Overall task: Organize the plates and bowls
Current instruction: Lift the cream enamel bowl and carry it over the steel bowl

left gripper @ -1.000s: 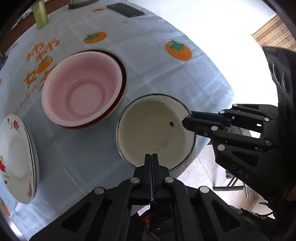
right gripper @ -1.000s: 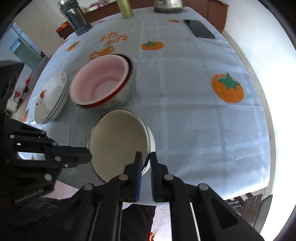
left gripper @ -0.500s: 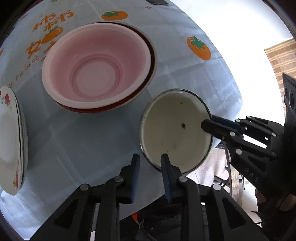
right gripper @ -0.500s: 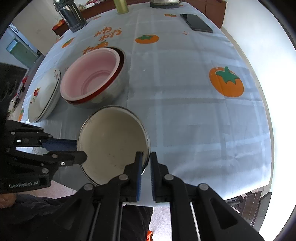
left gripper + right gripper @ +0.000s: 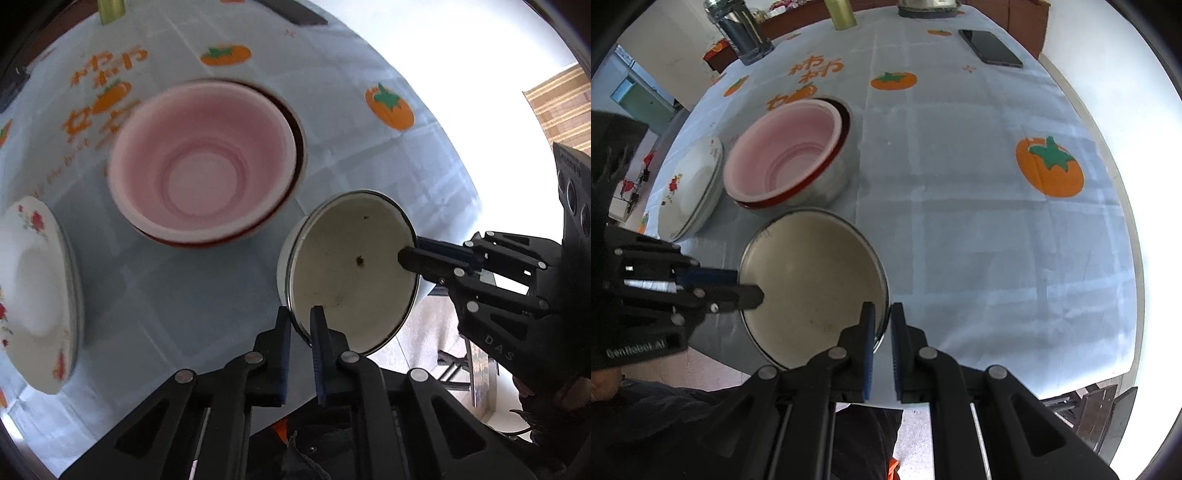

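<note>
A cream enamel bowl (image 5: pixel 351 266) (image 5: pixel 812 280) with a dark rim sits over the table's near edge. My left gripper (image 5: pixel 300 321) (image 5: pixel 750 291) straddles its rim, one finger inside and one outside, and its jaws are closing onto the rim. My right gripper (image 5: pixel 881 317) (image 5: pixel 406 258) is shut on the opposite side of the same rim. Behind it stands a pink bowl (image 5: pixel 199 173) (image 5: pixel 783 158) nested in a red-rimmed metal bowl. A stack of floral plates (image 5: pixel 33 288) (image 5: pixel 690 188) lies to the left.
The tablecloth (image 5: pixel 960 184) is pale blue with orange fruit prints. At the far end are a black phone (image 5: pixel 991 48), a glass jar (image 5: pixel 746 33), a yellow-green cup (image 5: pixel 842 13) and a metal pot (image 5: pixel 927 5). A chair (image 5: pixel 1097 410) stands below the near table edge.
My left gripper opened, shifted onto the cream bowl's rim and has narrowed around it. The right gripper has kept its grip and place.
</note>
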The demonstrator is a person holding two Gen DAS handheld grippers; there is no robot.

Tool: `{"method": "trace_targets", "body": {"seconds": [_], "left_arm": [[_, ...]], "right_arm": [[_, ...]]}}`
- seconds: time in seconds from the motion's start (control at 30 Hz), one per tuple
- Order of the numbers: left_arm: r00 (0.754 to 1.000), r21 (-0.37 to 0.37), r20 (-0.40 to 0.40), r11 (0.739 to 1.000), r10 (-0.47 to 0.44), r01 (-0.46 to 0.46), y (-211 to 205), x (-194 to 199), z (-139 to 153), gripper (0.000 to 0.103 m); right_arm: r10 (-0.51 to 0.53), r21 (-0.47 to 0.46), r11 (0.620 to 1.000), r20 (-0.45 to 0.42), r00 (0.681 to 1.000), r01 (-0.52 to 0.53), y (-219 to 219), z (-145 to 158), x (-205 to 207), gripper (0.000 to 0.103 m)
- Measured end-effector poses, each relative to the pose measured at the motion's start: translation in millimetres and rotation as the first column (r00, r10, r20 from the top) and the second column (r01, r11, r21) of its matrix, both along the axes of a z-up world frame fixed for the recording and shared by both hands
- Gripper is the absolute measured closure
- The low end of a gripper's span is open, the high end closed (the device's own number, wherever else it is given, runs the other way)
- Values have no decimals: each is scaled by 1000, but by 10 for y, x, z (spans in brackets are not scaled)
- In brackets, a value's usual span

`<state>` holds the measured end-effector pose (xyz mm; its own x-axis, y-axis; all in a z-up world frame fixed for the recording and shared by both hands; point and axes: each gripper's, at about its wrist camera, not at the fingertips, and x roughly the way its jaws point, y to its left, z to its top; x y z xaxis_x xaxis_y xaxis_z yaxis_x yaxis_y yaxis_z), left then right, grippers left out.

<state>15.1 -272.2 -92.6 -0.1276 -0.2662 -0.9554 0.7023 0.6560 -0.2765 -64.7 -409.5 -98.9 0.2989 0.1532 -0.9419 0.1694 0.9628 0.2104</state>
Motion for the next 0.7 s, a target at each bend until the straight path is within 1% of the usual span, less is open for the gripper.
{"method": "trace_targets", "body": {"seconds": [0.2,0.3,0.43,0.6,0.7], "left_arm": [[999,-35,12,999,34,-34,80,114,160,92],[999,-50,31,998,42,-40,106,148,265,92],[998,-70,42,997,46,-43,149,176,399,92],[997,-83,53,995,60,-55,181,212,460,92],[996,-82,57,994,74,-69,218,253,477,92]], "right_arm": [[24,-13,1000,48,999,-24,21,253,79,95],[34,-20,999,69,997,-33,41,358,126,95],[58,-40,998,75,996,-55,90,453,189,95],[68,-44,997,96,993,-64,103,573,233,95],[69,-49,997,105,992,-64,134,592,274,95]]}}
